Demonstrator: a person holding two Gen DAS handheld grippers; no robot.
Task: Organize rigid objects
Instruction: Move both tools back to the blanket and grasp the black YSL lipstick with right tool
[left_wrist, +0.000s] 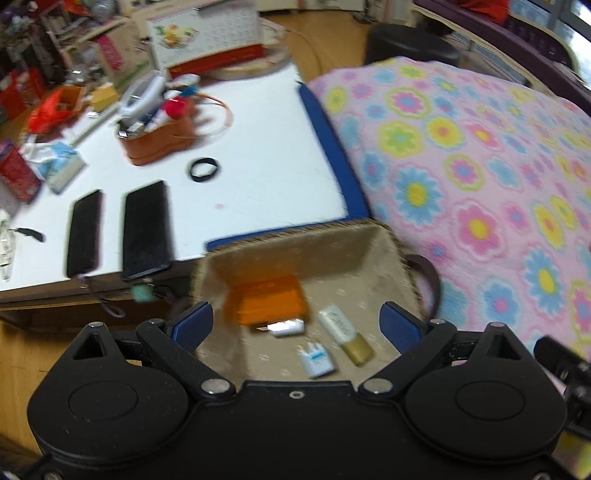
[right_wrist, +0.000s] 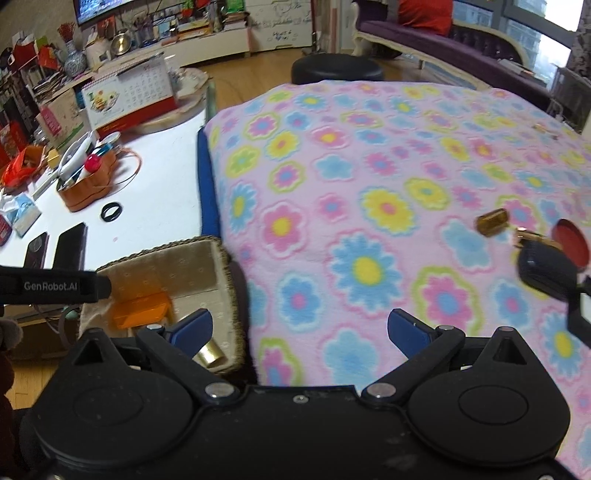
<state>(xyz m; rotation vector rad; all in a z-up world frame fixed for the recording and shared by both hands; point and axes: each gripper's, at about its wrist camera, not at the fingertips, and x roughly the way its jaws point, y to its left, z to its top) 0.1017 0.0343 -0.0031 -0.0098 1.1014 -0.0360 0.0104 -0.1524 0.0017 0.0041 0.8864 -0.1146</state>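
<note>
A woven basket (left_wrist: 295, 251) with beige lining sits between the white table and the flowered blanket. It holds an orange box (left_wrist: 267, 301), a white bottle with a gold cap (left_wrist: 345, 332), a small white item (left_wrist: 288, 328) and a blue-and-white packet (left_wrist: 317, 360). My left gripper (left_wrist: 295, 325) hangs open above them, gripping nothing. My right gripper (right_wrist: 301, 328) is open and empty over the blanket (right_wrist: 369, 184), just right of the basket (right_wrist: 159, 251). On the blanket at right lie a small brown-gold object (right_wrist: 493, 221), a black object (right_wrist: 546, 269) and a red round thing (right_wrist: 570, 243).
The white table (left_wrist: 258, 147) carries two black phones (left_wrist: 146, 229), a black ring (left_wrist: 204, 169), a brown organizer (left_wrist: 159, 138) full of items, a tissue pack (left_wrist: 61, 166) and a desk calendar (left_wrist: 207, 37). A black stool (right_wrist: 336, 68) stands beyond the blanket.
</note>
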